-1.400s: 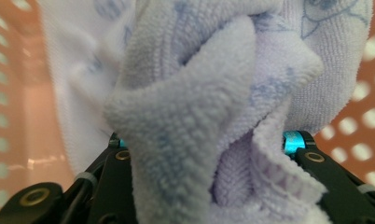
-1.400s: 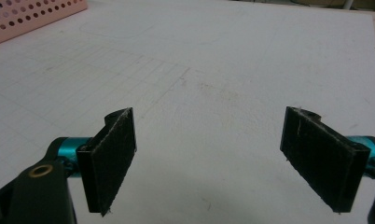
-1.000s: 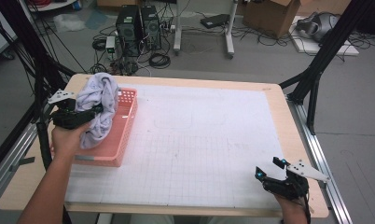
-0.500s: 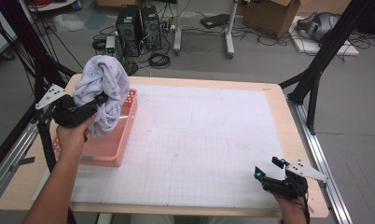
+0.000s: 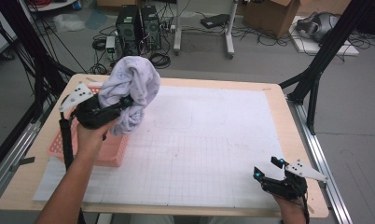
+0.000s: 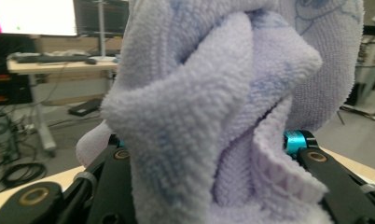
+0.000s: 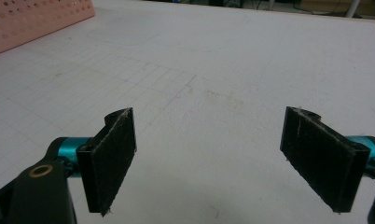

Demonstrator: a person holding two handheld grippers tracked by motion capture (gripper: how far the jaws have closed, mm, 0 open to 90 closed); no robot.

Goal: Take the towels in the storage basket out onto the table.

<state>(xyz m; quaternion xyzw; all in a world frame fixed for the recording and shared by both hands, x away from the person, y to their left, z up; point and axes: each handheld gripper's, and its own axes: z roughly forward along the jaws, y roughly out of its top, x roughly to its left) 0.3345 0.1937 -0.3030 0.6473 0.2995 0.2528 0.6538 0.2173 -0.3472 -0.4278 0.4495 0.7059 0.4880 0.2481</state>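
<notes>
A bunched pale lilac towel point(image 5: 129, 91) hangs in the air above the table's left side, over the right edge of a pink perforated basket point(image 5: 85, 151). My left gripper point(image 5: 122, 106) is shut on the towel, and the cloth bulges above and around its jaws. In the left gripper view the towel point(image 6: 218, 107) fills the space between the two black jaws, hiding the pads. My right gripper point(image 5: 268, 169) rests low at the table's front right corner, open, with nothing between its pads point(image 7: 112, 156).
The pink basket point(image 7: 31, 21) stands at the table's left edge on a white gridded mat point(image 5: 209, 135). Black frame struts rise at both sides of the table. Computer towers, cables and boxes lie on the floor beyond the far edge.
My left gripper has lifted the towel up out of the basket and carried it to the right. The right gripper has stayed where it was.
</notes>
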